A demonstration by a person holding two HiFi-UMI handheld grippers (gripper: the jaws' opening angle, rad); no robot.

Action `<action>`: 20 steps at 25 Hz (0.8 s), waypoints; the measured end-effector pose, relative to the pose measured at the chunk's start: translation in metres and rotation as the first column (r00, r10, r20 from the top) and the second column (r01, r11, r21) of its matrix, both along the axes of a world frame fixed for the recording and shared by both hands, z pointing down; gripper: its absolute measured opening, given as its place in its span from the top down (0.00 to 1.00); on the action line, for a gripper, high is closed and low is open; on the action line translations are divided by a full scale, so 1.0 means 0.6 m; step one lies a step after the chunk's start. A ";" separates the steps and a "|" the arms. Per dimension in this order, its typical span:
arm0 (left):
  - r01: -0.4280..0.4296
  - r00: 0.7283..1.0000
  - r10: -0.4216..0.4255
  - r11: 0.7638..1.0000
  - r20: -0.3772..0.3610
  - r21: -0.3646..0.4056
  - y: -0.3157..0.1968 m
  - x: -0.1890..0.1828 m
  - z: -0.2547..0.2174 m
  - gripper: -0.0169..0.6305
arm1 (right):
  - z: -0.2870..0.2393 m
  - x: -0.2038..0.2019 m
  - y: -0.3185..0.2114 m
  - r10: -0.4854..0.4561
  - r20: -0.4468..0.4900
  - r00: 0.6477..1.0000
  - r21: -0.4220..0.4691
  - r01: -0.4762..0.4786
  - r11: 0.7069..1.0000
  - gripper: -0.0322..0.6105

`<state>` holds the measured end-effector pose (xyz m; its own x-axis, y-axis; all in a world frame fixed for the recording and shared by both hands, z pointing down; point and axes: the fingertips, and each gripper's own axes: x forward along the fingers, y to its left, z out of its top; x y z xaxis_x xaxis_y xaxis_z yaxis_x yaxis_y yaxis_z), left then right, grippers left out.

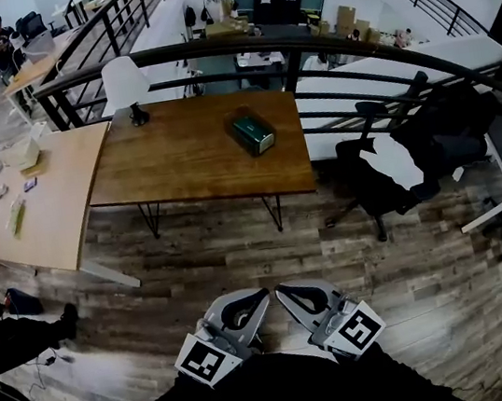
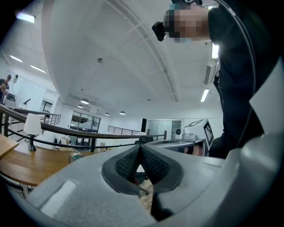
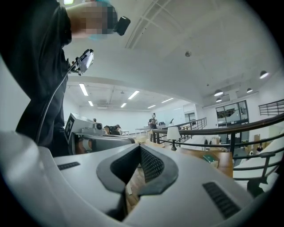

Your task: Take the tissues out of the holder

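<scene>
Wood-plank flooring spreads across an open mezzanine office, ringed by a curved black railing (image 1: pixel 208 50) at 12 o'clock in the head view. A dark wooden table (image 1: pixel 180 168) stands just inside the rail. On its right half, toward 1 o'clock of the tabletop's centre, lies the green tissue holder (image 1: pixel 253 133). It is set at a slant to the table's edges and touches nothing else. Whether a tissue sticks out of it cannot be made out at this range.

A white-shaded lamp (image 1: pixel 126 84) stands at the table's 11 o'clock corner. A lighter wooden table (image 1: pixel 42 195) abuts it at 9 o'clock, strewn with small items. A black office chair (image 1: pixel 388 173) stands on the floor at 3 o'clock.

Both tools are at 6 o'clock in the head view, well short of the table, with the holder far off at 12 o'clock from them. The left gripper (image 1: pixel 262 294) and the right gripper (image 1: pixel 282 289) are angled so their tips nearly meet, marker cubes toward the person's dark clothing.

Each gripper's own view shows its jaws clenched, ribbed pads pressed together at the tips, and nothing between them. The right gripper view shows the holder small at 3 o'clock, on the far tabletop beyond the jaws.
</scene>
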<state>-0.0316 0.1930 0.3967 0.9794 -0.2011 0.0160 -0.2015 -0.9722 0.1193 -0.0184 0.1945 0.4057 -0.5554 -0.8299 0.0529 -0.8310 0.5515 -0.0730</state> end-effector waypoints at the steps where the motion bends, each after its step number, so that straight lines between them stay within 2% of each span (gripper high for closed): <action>1: -0.002 1.000 0.002 1.000 -0.001 0.000 -0.011 -0.003 0.000 0.96 | 0.000 -0.003 -0.012 0.001 0.000 1.000 -0.003 -0.001 1.000 0.94; 12: -0.011 1.000 0.011 1.000 -0.003 -0.028 -0.115 -0.041 0.010 0.96 | 0.010 -0.039 -0.116 0.012 -0.014 1.000 -0.028 -0.013 1.000 0.94; 20: -0.018 1.000 0.017 0.999 -0.012 -0.034 -0.166 -0.053 0.009 0.96 | 0.010 -0.047 -0.160 0.024 -0.002 1.000 -0.036 -0.024 0.999 0.94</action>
